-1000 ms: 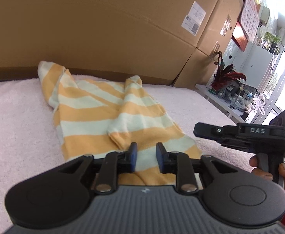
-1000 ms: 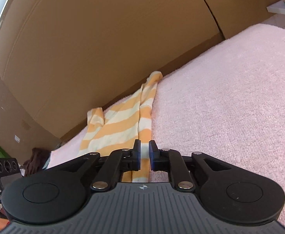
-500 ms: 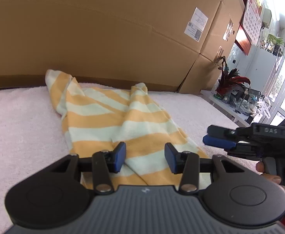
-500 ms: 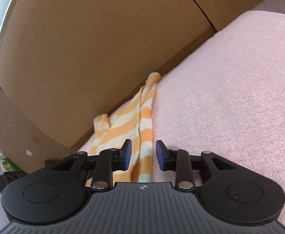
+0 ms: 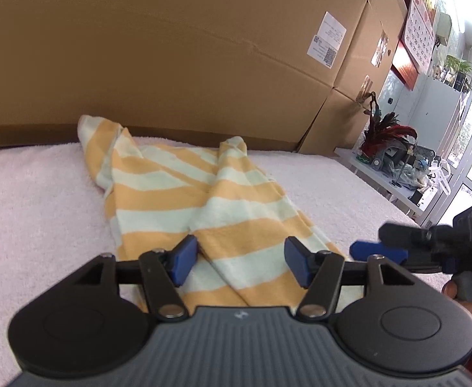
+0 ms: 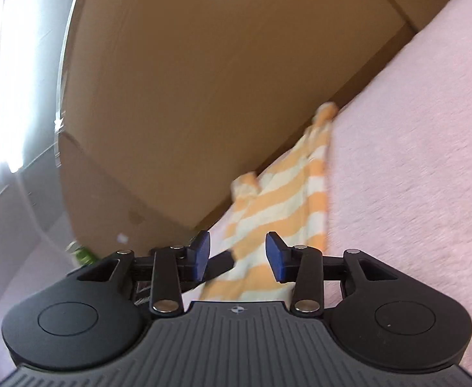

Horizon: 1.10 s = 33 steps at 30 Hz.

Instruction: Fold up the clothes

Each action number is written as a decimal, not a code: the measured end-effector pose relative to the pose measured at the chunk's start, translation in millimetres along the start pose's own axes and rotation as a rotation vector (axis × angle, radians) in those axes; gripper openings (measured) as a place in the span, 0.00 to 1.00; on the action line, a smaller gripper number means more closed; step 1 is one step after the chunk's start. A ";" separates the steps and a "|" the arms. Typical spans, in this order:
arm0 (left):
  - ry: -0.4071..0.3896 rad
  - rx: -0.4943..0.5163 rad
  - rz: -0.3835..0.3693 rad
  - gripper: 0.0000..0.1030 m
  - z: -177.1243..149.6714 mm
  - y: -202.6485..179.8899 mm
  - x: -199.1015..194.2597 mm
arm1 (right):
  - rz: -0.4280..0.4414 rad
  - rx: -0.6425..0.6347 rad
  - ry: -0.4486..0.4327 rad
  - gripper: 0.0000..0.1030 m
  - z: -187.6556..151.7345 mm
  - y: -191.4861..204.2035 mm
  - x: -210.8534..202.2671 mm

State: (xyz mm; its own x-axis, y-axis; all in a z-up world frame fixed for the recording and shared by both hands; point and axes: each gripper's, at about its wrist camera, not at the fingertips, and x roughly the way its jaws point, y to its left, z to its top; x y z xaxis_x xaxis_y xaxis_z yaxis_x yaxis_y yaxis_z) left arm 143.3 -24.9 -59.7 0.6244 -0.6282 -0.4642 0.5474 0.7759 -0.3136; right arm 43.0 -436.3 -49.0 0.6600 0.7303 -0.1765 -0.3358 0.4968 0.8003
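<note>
An orange-and-pale-green striped knit garment point(image 5: 210, 206) lies lengthwise on the pink terry-covered counter point(image 5: 39, 200), its far end bunched against the tall brown cardboard boxes point(image 5: 171, 48) that wall off the back. It looks folded along its length, with one layer lapped over the other and a soft crease down the middle, so a lengthwise fold seems made and a crosswise one is probably due.

The left gripper point(image 5: 240, 259) hovers low over the near hem, its jaws just opened and standing well apart, the blue pads to either side of the crease. Cloth shows between them, but neither pad presses it; the hem rests slack on the counter, which suggests a release after laying the cloth down.

The right gripper point(image 6: 237, 254) sits beside the garment's right edge. Its jaws have also just been opening and stand apart with nothing pinched; the stripes show through the gap further off, and this view is smeared with motion blur. In the left wrist view a person's hand point(image 5: 465, 303) wraps its handle.

The fabric looks thin, limp and slightly fuzzy, and it drapes into rounded ridges. The looped pile of the counter cover probably grips it enough to keep the layers from sliding.
</note>
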 end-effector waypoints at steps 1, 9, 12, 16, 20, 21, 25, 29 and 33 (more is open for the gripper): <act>-0.001 -0.004 0.000 0.61 0.0 0.6 0.0 | -0.046 -0.023 0.043 0.42 -2.6 4.7 7.9; -0.042 0.007 0.010 0.61 -0.5 -1.3 -7.0 | -0.226 0.021 -0.065 0.35 -3.3 -0.6 0.1; -0.093 0.070 -0.011 0.54 -3.1 -11.6 -17.2 | -0.078 -0.013 -0.026 0.32 -3.1 -0.3 0.1; -0.045 0.069 -0.023 0.47 -3.4 -13.4 -11.7 | -0.187 -0.082 0.011 0.33 -5.8 10.3 15.7; 0.018 -0.023 -0.020 0.49 -2.7 1.3 -0.9 | -0.165 0.046 -0.045 0.32 -2.7 -5.9 2.6; 0.017 -0.025 -0.024 0.50 -3.2 1.4 -1.3 | -0.118 0.053 -0.068 0.32 -4.4 -4.7 -8.1; 0.022 -0.018 -0.036 0.59 -3.8 -0.4 -1.2 | 0.072 -0.017 0.066 0.31 -31.7 18.7 -20.4; 0.022 -0.023 -0.036 0.59 -3.7 0.2 -1.1 | 0.064 -0.170 0.166 0.28 -64.1 56.2 -5.4; 0.023 -0.023 -0.034 0.59 -3.4 0.2 -1.0 | -0.010 -0.202 0.241 0.06 -78.3 61.3 5.2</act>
State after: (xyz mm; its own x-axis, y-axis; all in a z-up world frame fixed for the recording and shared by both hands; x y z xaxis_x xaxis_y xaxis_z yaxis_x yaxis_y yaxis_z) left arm 140.9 -23.8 -62.1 0.5929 -0.6526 -0.4717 0.5547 0.7557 -0.3483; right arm -26.8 -365.3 -45.7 0.4935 0.8032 -0.3337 -0.4727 0.5698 0.6723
